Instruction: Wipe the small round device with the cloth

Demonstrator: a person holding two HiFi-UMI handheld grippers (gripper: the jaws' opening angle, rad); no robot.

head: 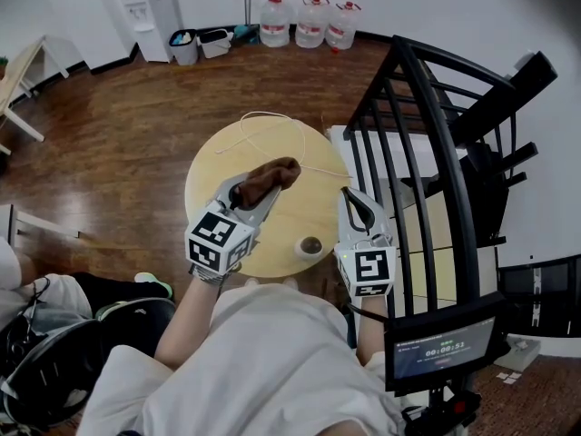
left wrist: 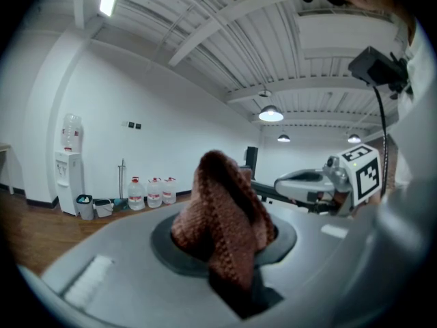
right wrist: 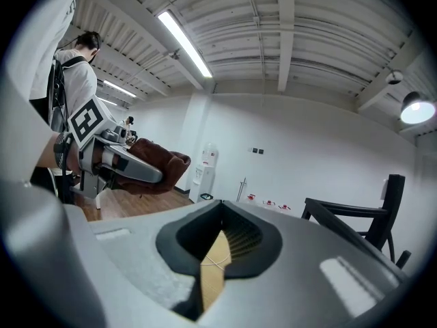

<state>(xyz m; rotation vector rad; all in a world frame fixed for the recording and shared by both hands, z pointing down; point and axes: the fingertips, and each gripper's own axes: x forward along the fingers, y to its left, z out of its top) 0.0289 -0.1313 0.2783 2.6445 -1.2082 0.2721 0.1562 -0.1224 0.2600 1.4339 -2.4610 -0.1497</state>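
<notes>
A person in a white top, seen from above, works at a small round wooden table (head: pixel 216 166) with a handheld gripper in each hand. The left gripper (head: pixel 260 192) is clamped on a brown knitted cloth (head: pixel 277 173), whose bunched folds fill the space between its jaws and spill out past the tips (in the left gripper view the fabric rises in a peak right in front of the camera). The cloth is held above the middle of the tabletop. The right gripper (head: pixel 350 194) is at the table's right edge with its jaws drawn together and nothing caught between them; through the thin slit left between them only a sliver of tabletop and a strand of white cable (head: pixel 269 113) can be seen. The small round device (head: pixel 310 245), white with a dark centre, sits on the table near the edge closest to the person, between the two grippers and nearer to the right one, well apart from the cloth. The cable lies in a loose loop over the table's far side. A black slatted chair (head: pixel 427 134) stands just to the right of the table on the dark wooden floor (head: pixel 118 125). Against the far white wall stand three large water bottles (head: pixel 311 21) and a white water dispenser (head: pixel 150 7).
</notes>
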